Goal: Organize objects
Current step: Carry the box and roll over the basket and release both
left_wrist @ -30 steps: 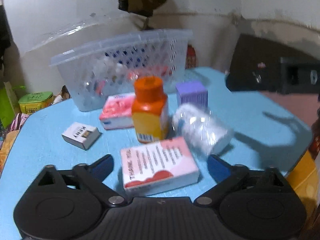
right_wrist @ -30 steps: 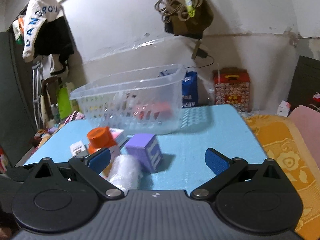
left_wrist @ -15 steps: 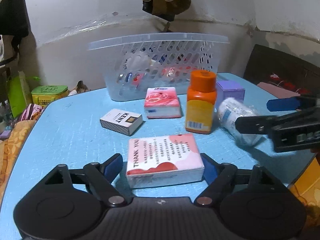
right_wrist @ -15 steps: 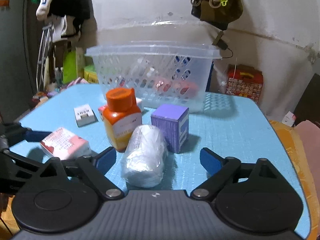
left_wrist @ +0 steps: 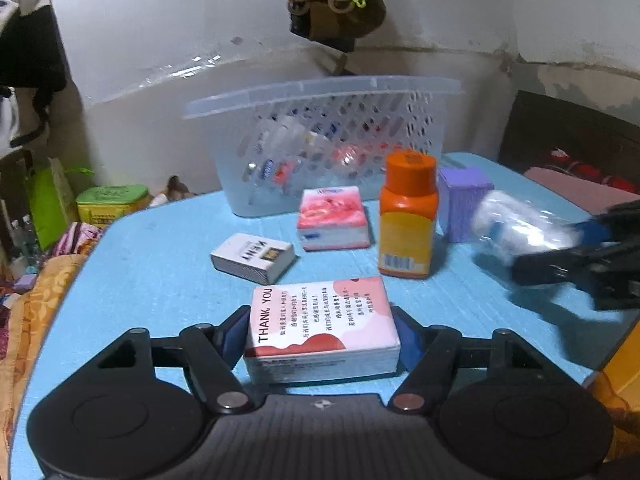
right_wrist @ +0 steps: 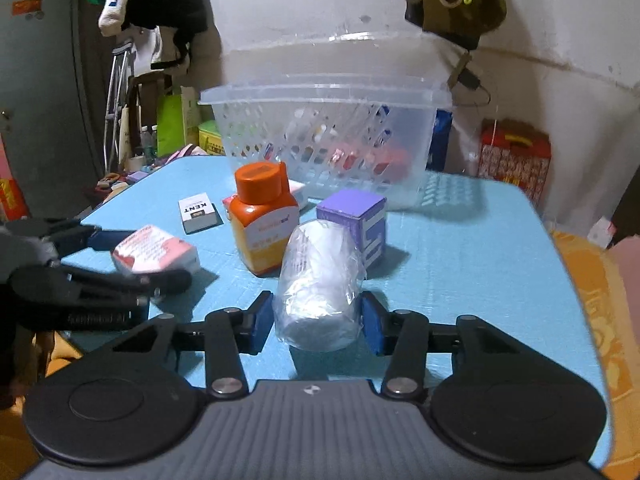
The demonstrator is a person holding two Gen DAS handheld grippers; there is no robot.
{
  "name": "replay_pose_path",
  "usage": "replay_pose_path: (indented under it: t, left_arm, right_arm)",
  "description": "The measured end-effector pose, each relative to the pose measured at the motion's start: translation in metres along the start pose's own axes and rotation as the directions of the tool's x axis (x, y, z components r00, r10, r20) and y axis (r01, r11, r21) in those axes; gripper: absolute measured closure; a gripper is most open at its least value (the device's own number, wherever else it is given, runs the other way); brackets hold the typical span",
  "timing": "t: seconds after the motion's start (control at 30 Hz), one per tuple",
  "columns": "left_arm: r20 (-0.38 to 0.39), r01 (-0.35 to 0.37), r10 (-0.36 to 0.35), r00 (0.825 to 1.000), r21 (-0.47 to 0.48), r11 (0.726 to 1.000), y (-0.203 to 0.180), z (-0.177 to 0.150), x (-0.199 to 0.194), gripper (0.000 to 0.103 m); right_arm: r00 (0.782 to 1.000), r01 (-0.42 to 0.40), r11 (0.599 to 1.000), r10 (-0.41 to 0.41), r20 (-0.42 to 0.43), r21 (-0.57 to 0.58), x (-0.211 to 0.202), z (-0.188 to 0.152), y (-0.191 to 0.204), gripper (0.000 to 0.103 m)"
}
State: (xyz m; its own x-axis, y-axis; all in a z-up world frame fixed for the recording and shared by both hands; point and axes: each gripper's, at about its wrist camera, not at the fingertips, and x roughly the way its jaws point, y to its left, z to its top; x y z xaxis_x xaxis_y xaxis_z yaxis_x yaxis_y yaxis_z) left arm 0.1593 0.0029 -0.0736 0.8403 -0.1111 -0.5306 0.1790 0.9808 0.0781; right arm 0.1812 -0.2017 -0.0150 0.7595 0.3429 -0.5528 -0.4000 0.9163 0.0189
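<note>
My left gripper [left_wrist: 322, 338] is shut on a pink-and-white "THANK YOU" box [left_wrist: 320, 330] that rests on the blue table [left_wrist: 160, 280]. My right gripper [right_wrist: 318, 322] is shut on a clear-wrapped white roll [right_wrist: 320, 284] lying on the table. An orange-capped bottle [left_wrist: 406, 216] stands mid-table, with a purple box [left_wrist: 462, 202] beside it, a pink tissue pack [left_wrist: 334, 218] and a white KENT pack [left_wrist: 252, 258] to the left. A clear plastic basket [left_wrist: 320, 140] with several items stands at the back.
The table's right edge borders an orange cloth [right_wrist: 600, 320]. A red patterned box [right_wrist: 516, 158] and clutter stand behind the table. A green tin [left_wrist: 110, 200] sits off the table's far left. A brown bag with cords [left_wrist: 332, 4] hangs on the wall.
Both grippers have closed in: the left fingers now press the THANK YOU box, the right fingers now press the wrapped roll. Both moved forward over their objects.
</note>
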Motion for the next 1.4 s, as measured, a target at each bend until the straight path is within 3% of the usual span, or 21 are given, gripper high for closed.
replay_pose_path:
  t: [0.3,0.67,0.9,1.2,1.33,1.4]
  left_arm:
    - [0.116,-0.001,0.001,0.993,0.004,1.0,-0.001,0.013,-0.033,0.028]
    - [0.205,0.01,0.001,0.979,-0.054,0.998,0.006,0.026,-0.053,0.028]
    - [0.252,0.02,0.0,0.968,-0.076,0.997,0.011,0.031,-0.067,0.028]
    - [0.275,0.055,-0.011,0.961,-0.152,0.987,0.03,0.042,-0.071,0.028]
    - [0.274,0.072,-0.029,0.961,-0.147,0.986,0.027,0.048,-0.067,0.028]
    - [0.279,0.089,-0.043,0.959,-0.155,0.984,0.027,0.053,-0.066,0.028]
  right_arm:
    - [0.993,-0.016,1.0,0.014,0.119,0.012,-0.04,0.01,-0.01,0.053]
    - [0.984,0.024,1.0,-0.026,0.177,0.016,-0.045,0.012,-0.019,0.054]
    - [0.976,-0.059,0.997,0.048,0.214,0.043,-0.053,0.017,-0.023,0.054]
    - [0.965,-0.059,0.997,0.043,0.259,0.055,-0.053,0.022,-0.031,0.054]
    - [0.951,-0.165,0.982,0.134,0.28,0.09,-0.054,0.031,-0.043,0.054]
    - [0.942,-0.169,0.982,0.138,0.307,0.078,-0.055,0.038,-0.045,0.054]
